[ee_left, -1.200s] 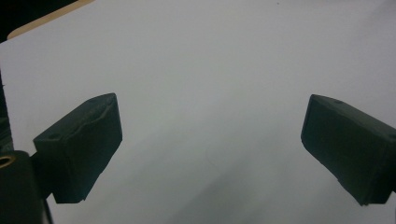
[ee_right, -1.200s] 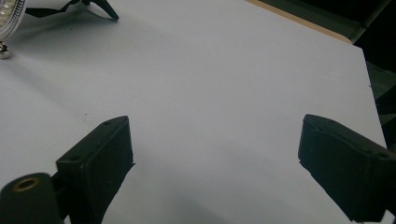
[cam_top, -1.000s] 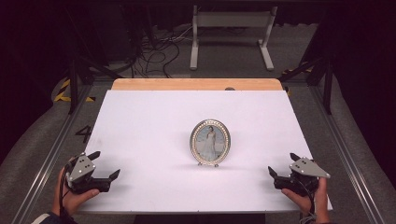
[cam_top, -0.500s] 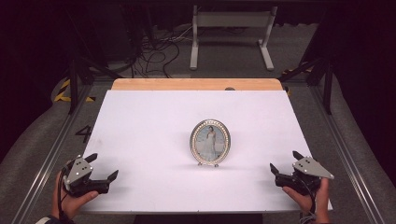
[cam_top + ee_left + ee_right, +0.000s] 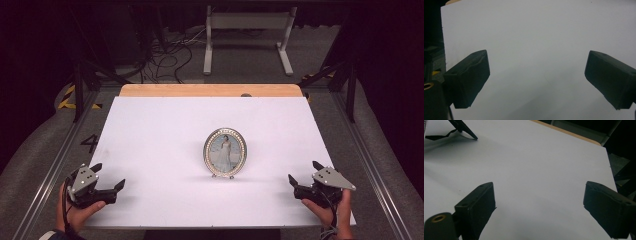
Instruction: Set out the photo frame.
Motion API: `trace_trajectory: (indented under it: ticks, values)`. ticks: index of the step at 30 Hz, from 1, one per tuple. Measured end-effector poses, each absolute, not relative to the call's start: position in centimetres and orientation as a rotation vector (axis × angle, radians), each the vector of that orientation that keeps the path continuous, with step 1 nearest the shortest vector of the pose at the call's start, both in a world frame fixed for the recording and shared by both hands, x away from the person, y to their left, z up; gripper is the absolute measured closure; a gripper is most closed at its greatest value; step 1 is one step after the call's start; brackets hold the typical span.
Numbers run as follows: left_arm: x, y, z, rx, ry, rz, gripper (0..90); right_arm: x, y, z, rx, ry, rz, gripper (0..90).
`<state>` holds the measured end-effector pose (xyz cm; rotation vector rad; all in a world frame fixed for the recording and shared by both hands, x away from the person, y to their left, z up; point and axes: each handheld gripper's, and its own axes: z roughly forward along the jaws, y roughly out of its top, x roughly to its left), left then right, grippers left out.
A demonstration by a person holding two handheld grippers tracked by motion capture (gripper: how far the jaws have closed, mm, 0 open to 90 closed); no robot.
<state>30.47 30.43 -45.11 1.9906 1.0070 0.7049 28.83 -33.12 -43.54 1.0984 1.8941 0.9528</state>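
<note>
An oval silver picture frame with a photo of a figure in white stands upright near the middle of the white table top. My left gripper rests open at the table's near left corner, held by a hand, with nothing between its jaws. My right gripper is open at the near right corner, also empty. In the left gripper view the two black fingertips stand wide apart over bare white surface. The right gripper view has its fingertips spread wide too, and the frame's black back stand shows at the top left.
A wooden strip runs along the table's far edge. Metal rails flank both sides. Beyond the table stand a white metal rack and tangled cables on a dark floor.
Both grippers have drifted slightly toward the near edge of the table. The picture frame has stayed where it was.
</note>
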Motion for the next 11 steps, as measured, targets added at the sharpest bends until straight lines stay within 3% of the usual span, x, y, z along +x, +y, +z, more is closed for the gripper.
trace_trajectory:
  ticks: [11]
  values:
    - [30.28,30.06,-44.94,1.998,0.98,0.716,6.5,29.14,-32.86,-43.8,1.096,1.914,0.963,10.5]
